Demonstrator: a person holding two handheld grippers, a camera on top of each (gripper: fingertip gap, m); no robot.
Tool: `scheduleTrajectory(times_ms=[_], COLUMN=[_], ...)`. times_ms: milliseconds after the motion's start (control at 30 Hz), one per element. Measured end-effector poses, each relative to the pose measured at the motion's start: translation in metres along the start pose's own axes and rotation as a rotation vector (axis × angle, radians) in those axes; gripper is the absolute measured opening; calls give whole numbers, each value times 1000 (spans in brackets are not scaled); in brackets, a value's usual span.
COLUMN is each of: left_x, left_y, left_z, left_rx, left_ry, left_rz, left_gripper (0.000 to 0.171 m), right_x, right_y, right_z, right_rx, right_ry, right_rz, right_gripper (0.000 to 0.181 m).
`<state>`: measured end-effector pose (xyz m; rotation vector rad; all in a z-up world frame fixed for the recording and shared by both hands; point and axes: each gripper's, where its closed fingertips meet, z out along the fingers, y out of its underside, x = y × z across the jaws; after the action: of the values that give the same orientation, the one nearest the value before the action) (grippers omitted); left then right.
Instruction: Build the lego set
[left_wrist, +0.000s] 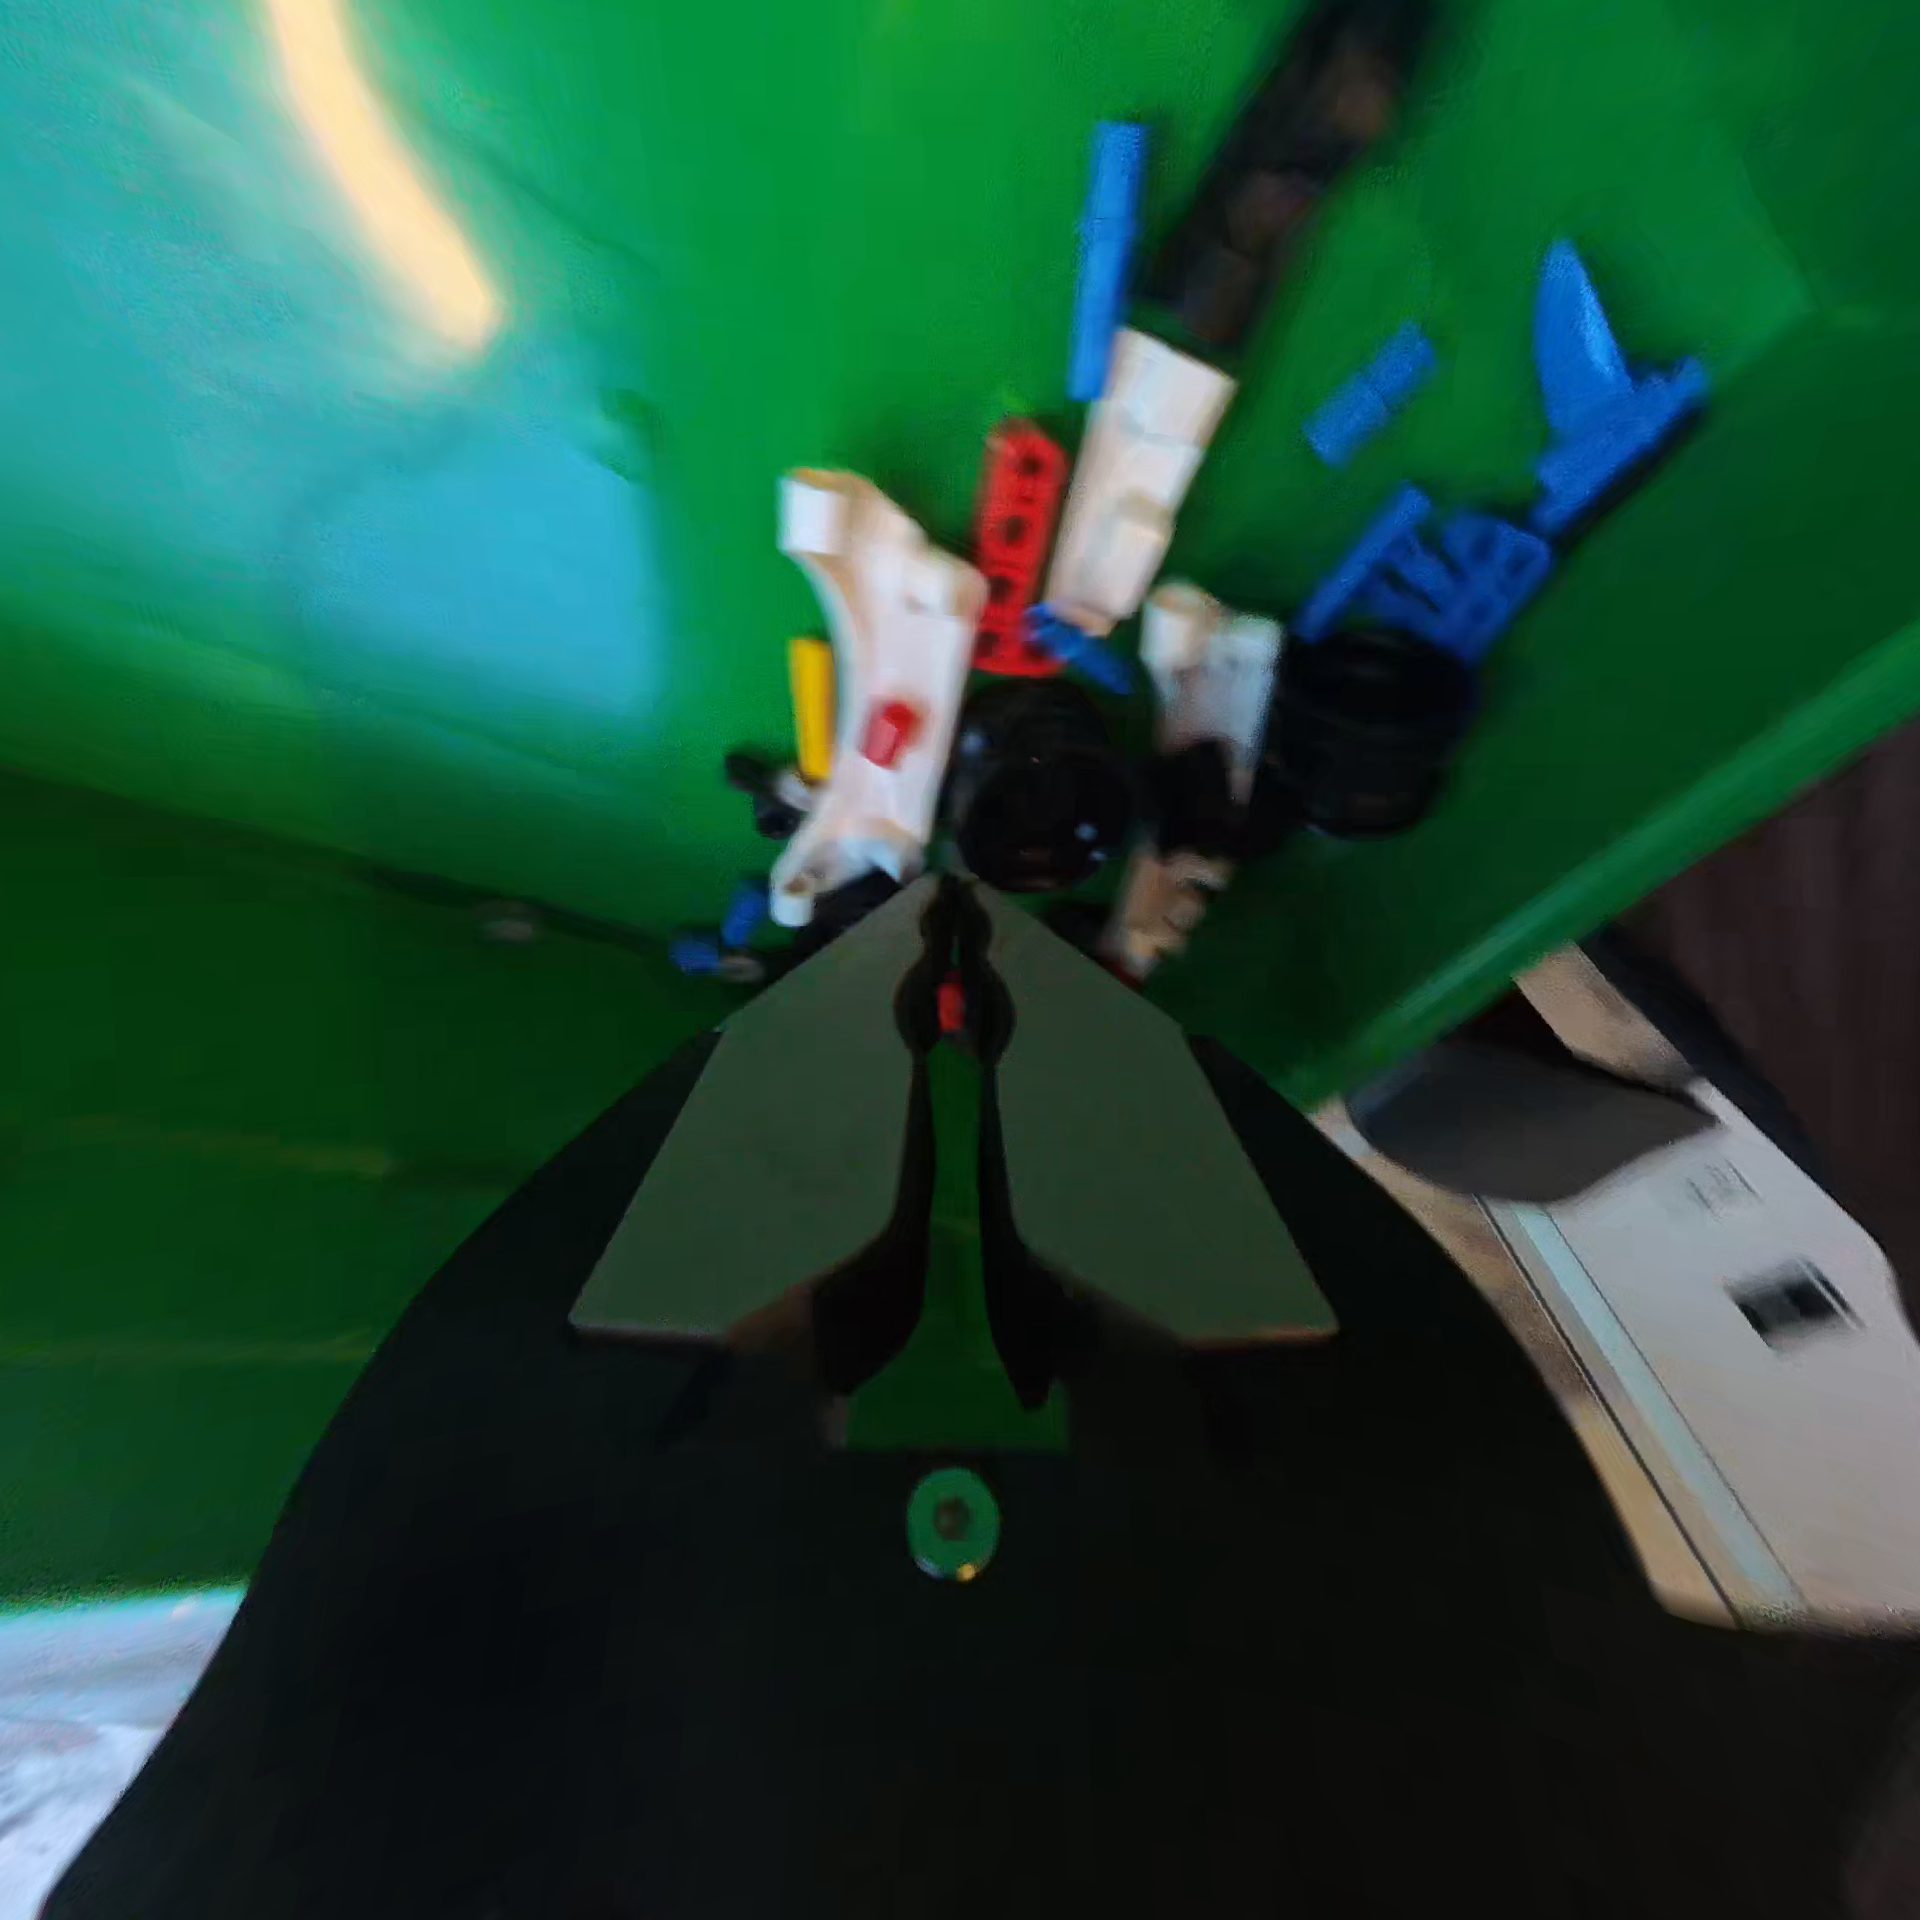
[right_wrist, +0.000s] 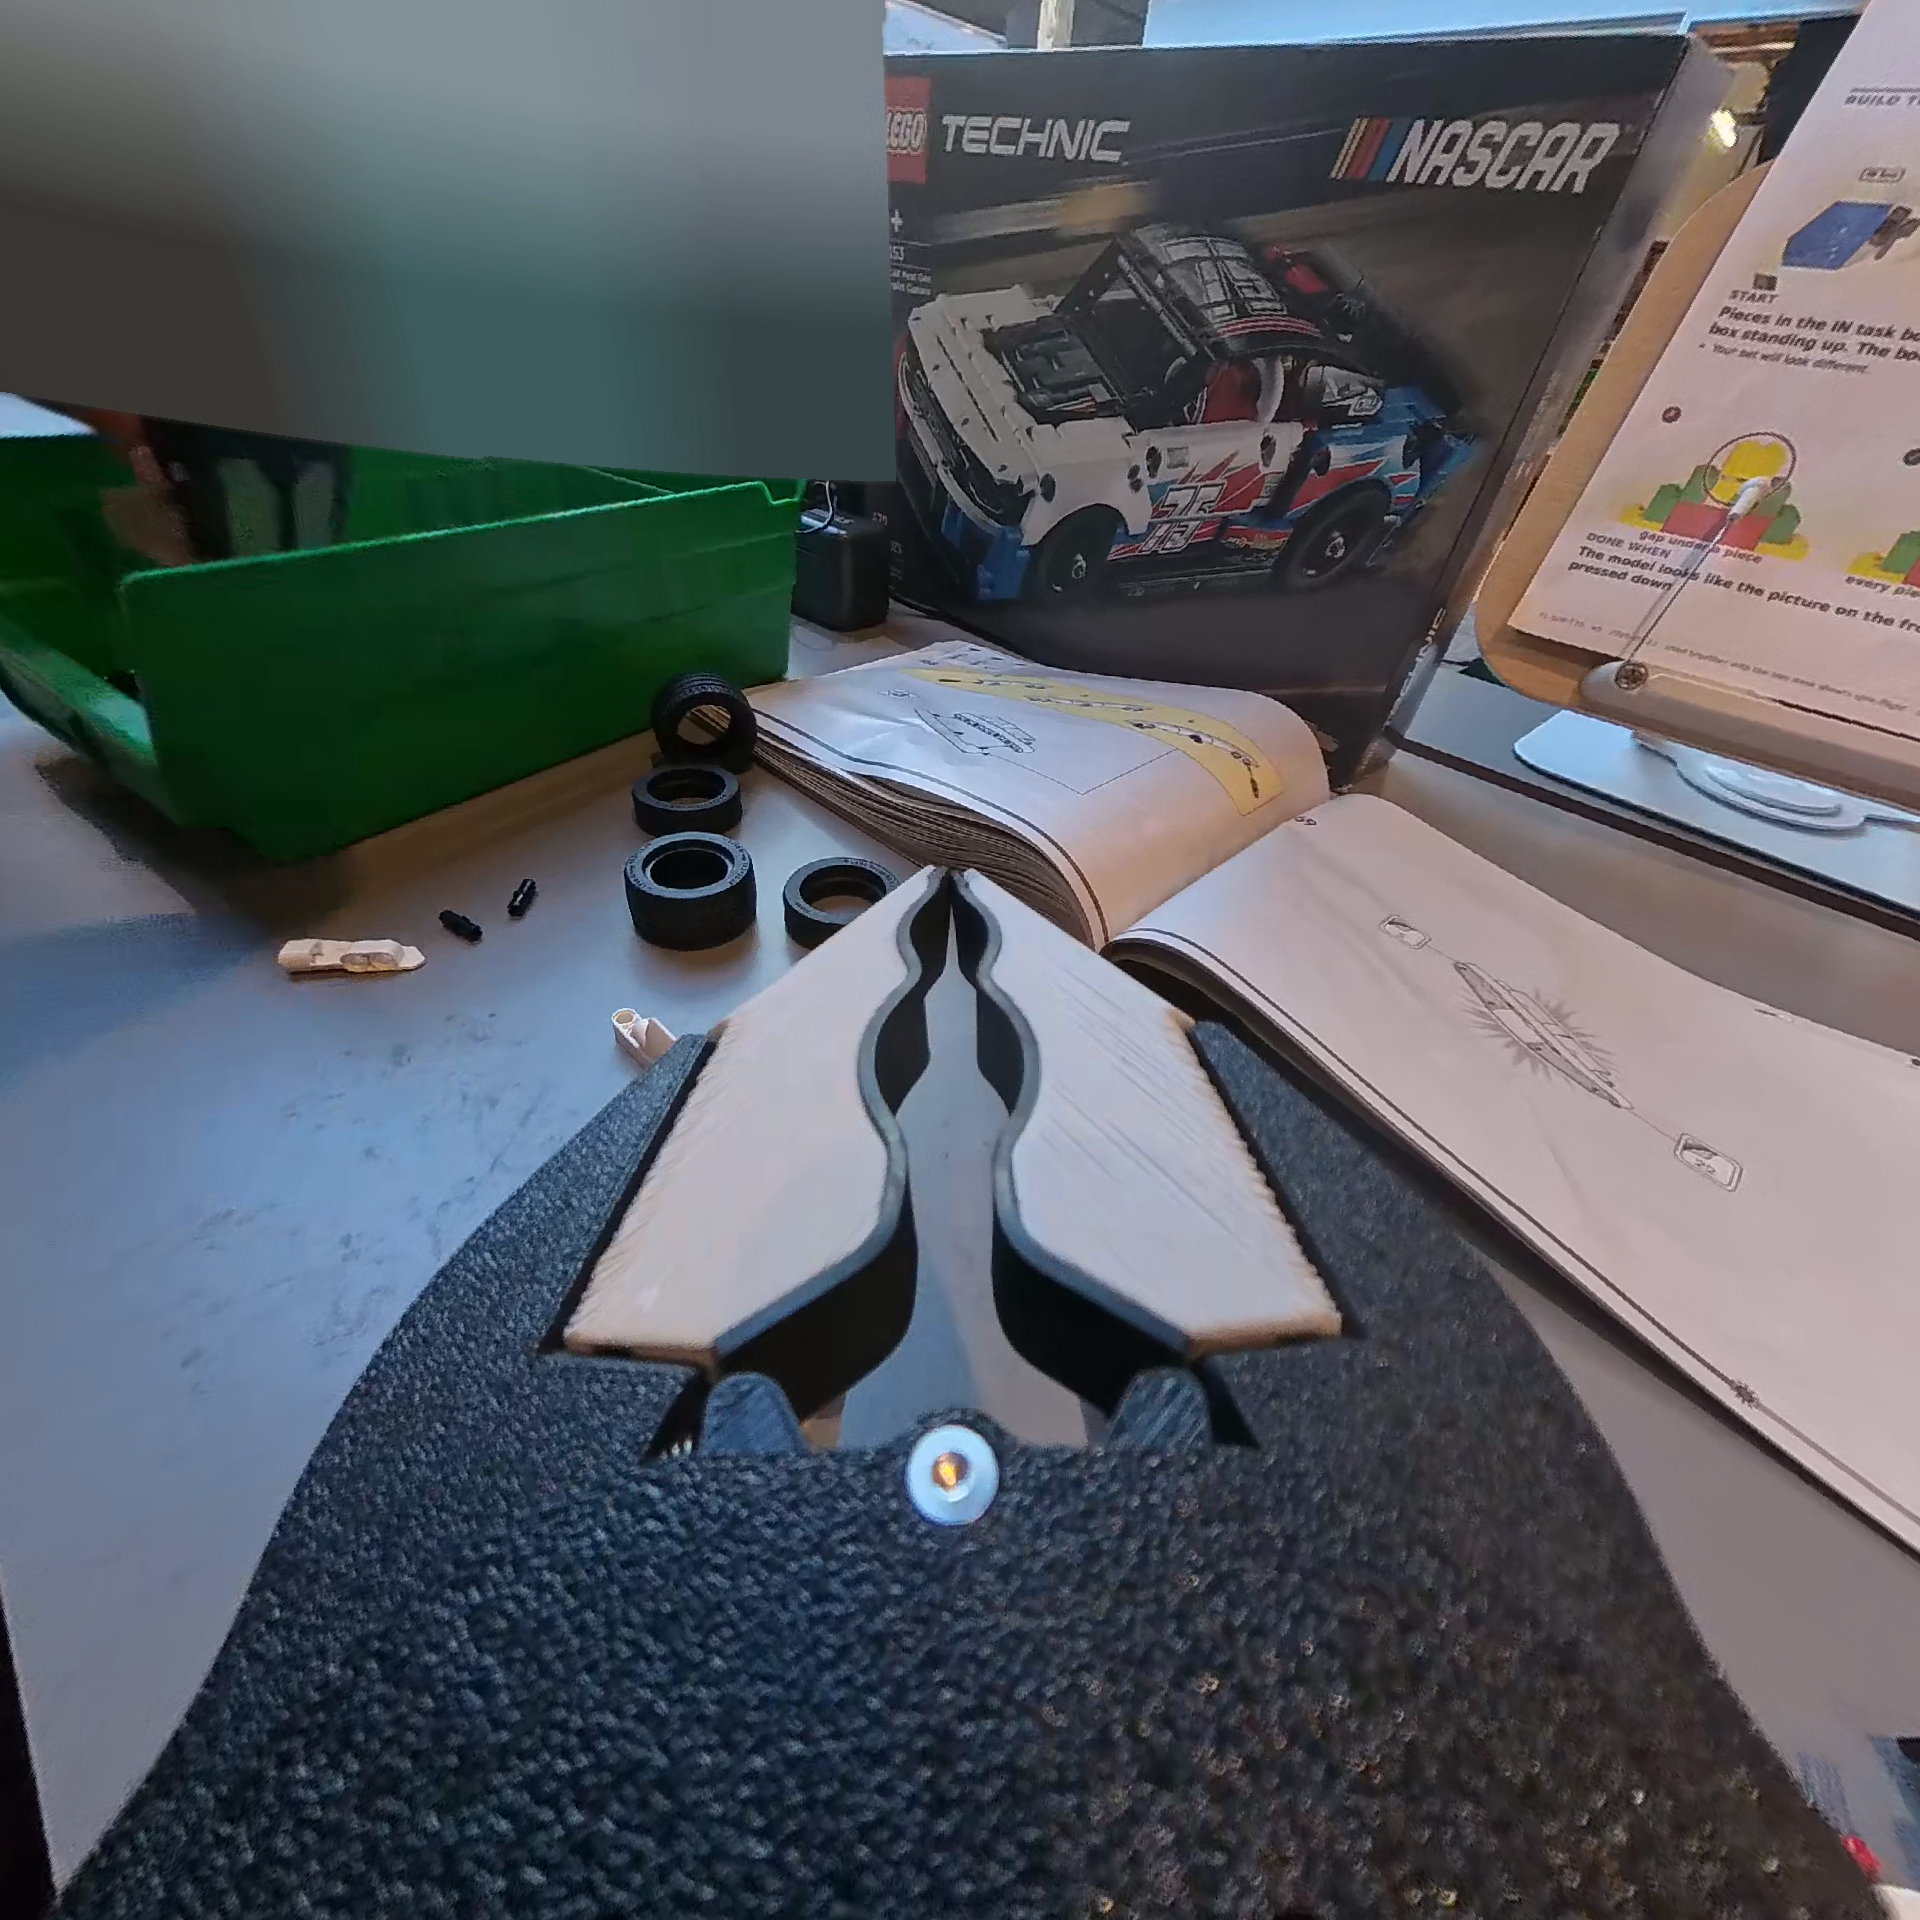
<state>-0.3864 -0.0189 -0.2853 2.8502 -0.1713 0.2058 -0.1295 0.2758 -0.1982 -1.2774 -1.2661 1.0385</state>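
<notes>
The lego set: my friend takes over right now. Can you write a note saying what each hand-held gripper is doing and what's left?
Left hand-held gripper: shut on a small red piece, over the green bin of loose white, blue, red and black parts.
Right hand-held gripper: shut, empty, above the table near the open instruction booklet.
On the table: four black tyres, two black pins, two white pieces.
Done: a few parts taken out. No assembled model in view.
Left: nearly the whole build.
</notes>
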Motion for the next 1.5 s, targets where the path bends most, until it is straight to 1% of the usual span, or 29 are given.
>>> scheduleTrajectory(times_ms=[33,67,100,133,167,233,267,333,400,433,467,500,533,600,633,667,733,800,833,900,1000,1033,1067,1133,1200,1233,1333,1400,1500], left_x=[-5,0,1,-2,-3,4,9,27,30,25,17,15,15,10,11,7,-14,-26,-25,-12,-3,-2,-1,-6,-2,-2,-5,-14,-17], left_y=[-12,-14,-11,-4,6,30,39,52,57,55,49,46,40,9,3,3,8,22,29,32,33,32,33,34,35,37,37,37,37], left_z=[-7,-14,-20,-24,-26,-22,-17,-5,8,14,22,23,21,7,-4,-14,-30,-34,-31,-22,-8,-4,0,0,5,6,12,11,10], left_rx=[63,79,72,61,32,-72,-116,-211,-286,-316,-314,-342,-323,-138,-82,-54,-13,-24,-36,-21,-7,-7,-15,-37,-63,-82,-120,-137,-154], left_ry=[-7,43,56,26,7,28,39,108,67,28,-27,-31,-31,-52,-22,-24,-114,-164,-165,-131,-169,-185,-202,-289,-293,-306,-328,-375,-395], left_rz=[4,0,-9,-9,-5,-24,-34,-41,3,26,24,30,29,54,36,4,-55,-123,-152,-181,-190,-183,-155,-81,-36,-23,17,39,72], left_gripper=[0,0,0,0,0,2,0,0,1,0,0,0,0,0,0,0,0,0,3,2,16,20,19,17,29,32,28,13,7], right_x=[0,-1,-1,-1,-1,0,0,1,2,2,2,2,2,0,-1,-2,-4,-4,-4,-3,-3,-4,-4,-5,-7,-7,-9,-9,-10], right_y=[0,1,1,1,1,1,0,-1,-3,-3,-4,-5,-5,-6,-6,-6,-6,-7,-7,-7,-8,-8,-8,-8,-9,-9,-9,-10,-10], right_z=[0,0,1,1,1,1,0,-1,-2,-2,-3,-3,-4,-5,-5,-6,-6,-7,-7,-7,-8,-8,-8,-9,-9,-10,-11,-12,-13], right_rx=[-1,-4,-6,-7,-7,-4,0,11,22,27,33,39,44,49,50,51,52,53,54,56,60,61,63,65,68,69,72,74,78], right_ry=[-1,-2,-2,-2,-2,-4,-6,-13,-18,-20,-22,-23,-25,-34,-38,-42,-50,-55,-57,-60,-66,-68,-71,-78,-84,-88,-98,-102,-109], right_rz=[-1,-4,-7,-8,-8,1,9,27,42,48,52,54,56,57,57,55,55,60,64,72,81,82,83,85,87,89,97,102,109], right_gripper=[0,0,0,0,0,0,0,0,0,0,0,0,0,0,0,0,0,0,0,0,0,0,0,0,0,0,0,0,0])
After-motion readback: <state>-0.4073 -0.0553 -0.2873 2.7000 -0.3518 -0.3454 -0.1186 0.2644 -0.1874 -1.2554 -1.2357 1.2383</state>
